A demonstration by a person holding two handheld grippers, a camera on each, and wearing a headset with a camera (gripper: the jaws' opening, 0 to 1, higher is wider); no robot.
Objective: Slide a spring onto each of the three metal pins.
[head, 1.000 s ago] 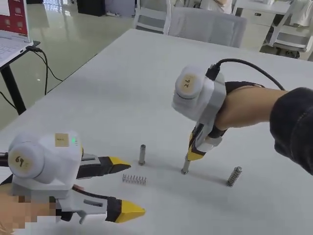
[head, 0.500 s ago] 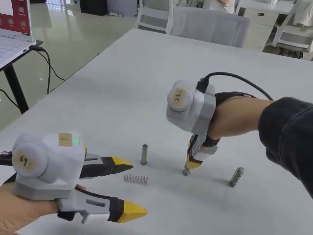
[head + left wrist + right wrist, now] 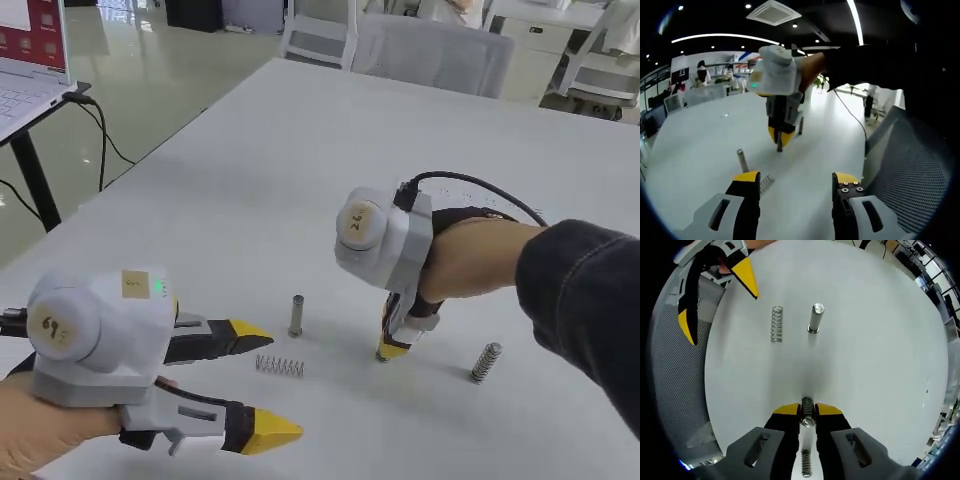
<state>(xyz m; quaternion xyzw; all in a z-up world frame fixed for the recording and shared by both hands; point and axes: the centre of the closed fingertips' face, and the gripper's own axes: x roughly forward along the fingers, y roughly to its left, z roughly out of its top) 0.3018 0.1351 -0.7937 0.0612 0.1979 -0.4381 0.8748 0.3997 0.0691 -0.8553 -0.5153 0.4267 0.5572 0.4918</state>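
**A:** Since the right claw (image 3: pixel 390 352) points straight down at the surface (image 3: pixel 230 170), what is it clamped on?

**B:** Its jaws are pinched together on a spring (image 3: pixel 807 405) over the middle pin (image 3: pixel 779 147). I'd say that keeps the coil in line with the pin while it is pressed down.

**A:** And the left claw (image 3: pixel 283 381)?

**B:** Its jaws are spread and hold nothing. It hovers low near the loose spring (image 3: pixel 277 366), which lies flat beside the upright bare pin (image 3: pixel 296 315), so it's probably placed to take that one next. The far pin (image 3: pixel 486 361) already wears its coil.

**A:** Any writing?

**B:** The left label (image 3: pixel 50 326) looks like "69". The right label (image 3: pixel 358 222) starts with a 2, and the rest is unclear.
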